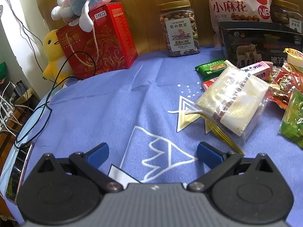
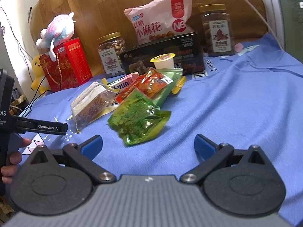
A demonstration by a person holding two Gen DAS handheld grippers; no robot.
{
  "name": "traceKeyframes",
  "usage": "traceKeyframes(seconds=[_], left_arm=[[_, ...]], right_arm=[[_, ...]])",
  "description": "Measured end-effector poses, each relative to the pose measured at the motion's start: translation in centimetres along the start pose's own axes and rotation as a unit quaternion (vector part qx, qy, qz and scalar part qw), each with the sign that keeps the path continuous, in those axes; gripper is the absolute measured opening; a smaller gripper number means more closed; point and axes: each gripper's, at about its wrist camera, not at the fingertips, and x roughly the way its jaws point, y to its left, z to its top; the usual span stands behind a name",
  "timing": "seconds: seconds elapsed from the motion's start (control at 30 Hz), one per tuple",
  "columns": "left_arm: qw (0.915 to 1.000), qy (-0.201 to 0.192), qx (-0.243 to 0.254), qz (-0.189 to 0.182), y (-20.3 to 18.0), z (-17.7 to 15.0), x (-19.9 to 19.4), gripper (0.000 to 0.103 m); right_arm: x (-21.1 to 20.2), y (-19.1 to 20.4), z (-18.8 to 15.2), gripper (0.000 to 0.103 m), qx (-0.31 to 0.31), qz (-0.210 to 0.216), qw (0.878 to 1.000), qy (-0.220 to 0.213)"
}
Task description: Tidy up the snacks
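Note:
A pile of small snacks lies on the blue cloth. A clear pack of layered cake [image 1: 233,100] [image 2: 92,104] is nearest my left gripper. A green pouch [image 2: 140,117] [image 1: 293,121] lies just ahead of my right gripper. Behind them are a red-orange pouch [image 2: 155,84], a pink-white box [image 1: 257,70] [image 2: 123,83], a green wafer pack [image 1: 212,68] and a jelly cup [image 2: 163,61]. My left gripper [image 1: 152,154] is open and empty over the cloth, left of the cake pack. My right gripper [image 2: 148,145] is open and empty, just short of the green pouch.
At the back stand a red gift box [image 1: 98,45] with plush toys, a nut jar [image 1: 179,28], a black box [image 1: 261,41], a pink snack bag [image 1: 234,1] and a second jar [image 2: 217,30]. A phone [image 1: 19,168] and a black cable lie at the left edge.

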Motion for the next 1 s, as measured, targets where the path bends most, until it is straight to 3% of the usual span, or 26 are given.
traceKeyframes(seconds=[0.27,0.33,0.4,0.5,0.57,0.7,0.8,0.87,0.9,0.93,1.0], left_arm=[[0.9973,0.021,-0.034,-0.061,2.3,0.3,0.9,0.102],[0.9953,0.012,-0.038,-0.088,2.3,0.6,0.2,0.095],[0.9921,-0.01,-0.03,-0.122,1.7,1.0,-0.9,0.095],[0.9832,-0.044,-0.008,-0.177,0.1,1.6,-2.8,0.092],[0.9744,-0.059,0.019,-0.216,-1.6,2.1,-3.7,0.09],[0.9571,-0.047,0.069,-0.278,-5.1,3.1,-3.3,0.08],[0.9527,-0.065,0.102,-0.279,-7.1,3.3,-3.1,0.079],[0.944,-0.051,0.118,-0.304,-7.9,3.5,-3.0,0.075],[0.9382,-0.026,0.124,-0.322,-8.3,3.4,-2.8,0.061],[0.933,-0.005,0.126,-0.337,-8.6,3.4,-2.5,0.057],[0.9321,-0.012,0.12,-0.342,-8.5,2.9,-2.8,0.052]], right_arm=[[2.3,-0.3,1.9,0.103,-0.037,0.019,0.999,0.033],[2.7,-0.2,2.2,0.103,-0.049,0.022,0.998,0.039],[3.1,0.0,2.4,0.103,-0.064,0.023,0.997,0.044],[3.5,0.4,2.5,0.103,-0.09,0.024,0.994,0.05],[3.5,0.6,2.3,0.097,-0.11,0.021,0.992,0.051],[3.3,0.7,1.8,0.084,-0.149,0.006,0.988,0.046],[3.1,0.7,1.6,0.075,-0.168,0.006,0.985,0.04],[2.9,0.8,1.5,0.066,-0.18,0.016,0.983,0.035],[2.9,0.9,1.4,0.065,-0.183,0.02,0.982,0.033],[2.8,0.9,1.3,0.063,-0.186,0.023,0.982,0.03],[2.7,0.7,1.3,0.061,-0.183,0.029,0.982,0.026]])
